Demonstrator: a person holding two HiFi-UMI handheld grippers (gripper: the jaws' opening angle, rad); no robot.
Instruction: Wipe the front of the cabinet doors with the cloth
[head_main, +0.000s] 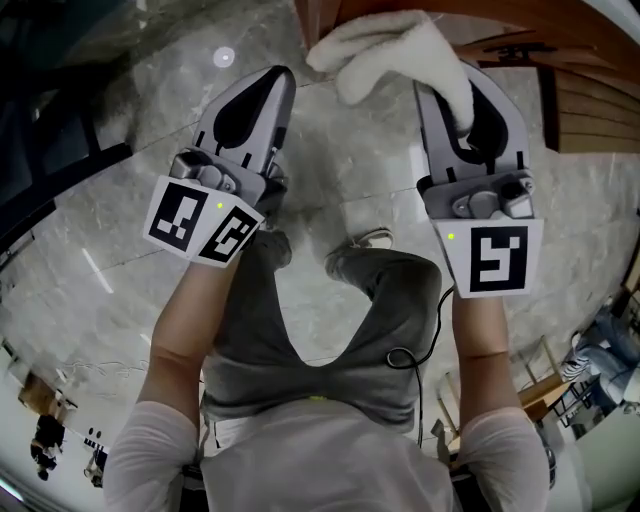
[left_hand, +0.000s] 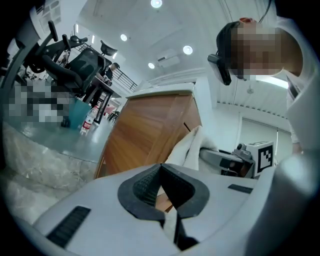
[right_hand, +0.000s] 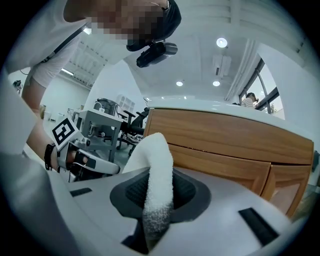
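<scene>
A white fluffy cloth (head_main: 390, 52) hangs bunched from my right gripper (head_main: 468, 100), which is shut on it; in the right gripper view the cloth (right_hand: 157, 170) stands up between the dark pads. The wooden cabinet (head_main: 560, 50) lies just beyond the cloth, its door fronts (right_hand: 225, 142) filling the right gripper view. My left gripper (head_main: 272, 85) is beside the cloth's left end, shut with nothing in it. In the left gripper view the pads (left_hand: 145, 187) meet, and past them are the cloth (left_hand: 192, 145), the cabinet side (left_hand: 150, 127) and the right gripper (left_hand: 227, 159).
The floor (head_main: 120, 140) is grey marble. The person's legs and a shoe (head_main: 372, 240) are below the grippers. A teal bin (left_hand: 77, 112) and a bottle (left_hand: 87, 123) stand left of the cabinet. Desks and office chairs (right_hand: 107, 117) stand further off.
</scene>
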